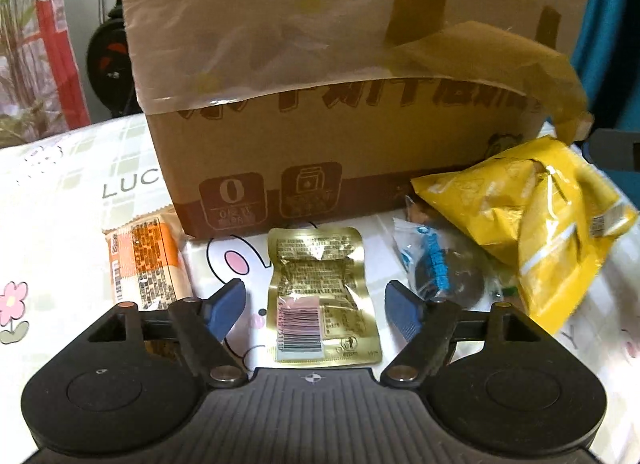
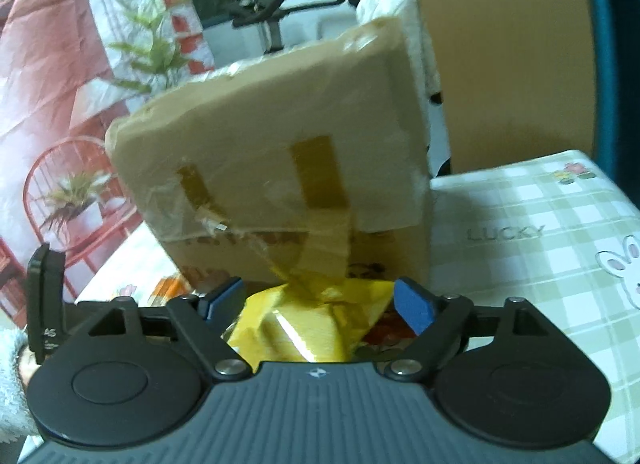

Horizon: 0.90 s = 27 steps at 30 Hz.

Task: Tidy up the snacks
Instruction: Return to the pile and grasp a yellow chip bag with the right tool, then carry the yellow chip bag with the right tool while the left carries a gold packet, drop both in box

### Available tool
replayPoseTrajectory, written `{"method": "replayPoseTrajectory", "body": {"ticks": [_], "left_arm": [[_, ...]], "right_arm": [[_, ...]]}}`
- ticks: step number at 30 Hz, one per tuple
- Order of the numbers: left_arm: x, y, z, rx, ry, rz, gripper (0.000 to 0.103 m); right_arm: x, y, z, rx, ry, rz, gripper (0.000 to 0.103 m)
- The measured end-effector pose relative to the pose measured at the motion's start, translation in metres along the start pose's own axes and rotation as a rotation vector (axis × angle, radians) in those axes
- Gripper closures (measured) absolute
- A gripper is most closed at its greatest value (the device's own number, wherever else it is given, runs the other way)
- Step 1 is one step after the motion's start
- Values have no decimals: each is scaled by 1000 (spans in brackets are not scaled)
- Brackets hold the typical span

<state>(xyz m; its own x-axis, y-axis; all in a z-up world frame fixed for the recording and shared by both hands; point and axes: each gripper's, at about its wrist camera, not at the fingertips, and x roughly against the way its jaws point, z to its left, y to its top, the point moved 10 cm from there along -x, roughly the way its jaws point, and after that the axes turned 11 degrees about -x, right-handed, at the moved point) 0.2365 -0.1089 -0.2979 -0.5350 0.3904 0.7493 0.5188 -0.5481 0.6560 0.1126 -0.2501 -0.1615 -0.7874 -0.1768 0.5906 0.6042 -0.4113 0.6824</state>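
Note:
A gold foil packet [image 1: 320, 296] lies flat on the tablecloth, barcode side up. My left gripper [image 1: 316, 306] hangs open just above it, a blue pad on either side and neither touching it. To its left lies an orange packet [image 1: 144, 264]; to its right a clear packet of dark cookies [image 1: 440, 268] and a crumpled yellow bag [image 1: 552, 224]. In the right wrist view that yellow bag [image 2: 304, 324] sits between the wide-spread fingers of my right gripper [image 2: 318, 302], which is open and not pressing on it. A taped cardboard box [image 1: 340, 104] stands right behind the snacks.
The checked tablecloth [image 2: 540, 204] with rabbit prints and the word LUCKY stretches right of the box [image 2: 280, 164]. A loose strip of brown tape [image 1: 560, 76] hangs off the box over the yellow bag. A fuzzy sleeve [image 2: 10, 364] shows at the left edge.

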Motion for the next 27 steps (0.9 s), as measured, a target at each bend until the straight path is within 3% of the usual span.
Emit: {"method": "replayPoseTrajectory", "body": {"ticks": [4, 9, 10, 11, 14, 15, 16, 19, 27], "left_arm": [[-11, 2, -8, -25, 46, 4, 27], [-7, 1, -6, 8, 67, 3, 32], [-8, 2, -6, 11, 71, 4, 32], [-5, 1, -5, 11, 74, 4, 32], [-3, 2, -4, 20, 88, -1, 30], [-3, 3, -5, 22, 92, -2, 33], [-2, 4, -5, 24, 94, -8, 47], [7, 3, -7, 44, 99, -12, 51], [43, -13, -10, 96, 97, -66, 53]], "right_arm": [[-23, -5, 9, -1, -30, 64, 13], [-42, -15, 3, -32, -85, 135, 18], [-41, -16, 3, -38, -80, 132, 20], [-39, -16, 2, -39, -66, 125, 30], [-27, -19, -4, -38, -60, 98, 32], [-23, -19, -8, -50, -58, 84, 32], [-19, -19, -10, -62, -59, 74, 32], [-8, -20, -21, -102, -61, 47, 33], [17, -22, -35, -137, -70, -13, 33]]}}
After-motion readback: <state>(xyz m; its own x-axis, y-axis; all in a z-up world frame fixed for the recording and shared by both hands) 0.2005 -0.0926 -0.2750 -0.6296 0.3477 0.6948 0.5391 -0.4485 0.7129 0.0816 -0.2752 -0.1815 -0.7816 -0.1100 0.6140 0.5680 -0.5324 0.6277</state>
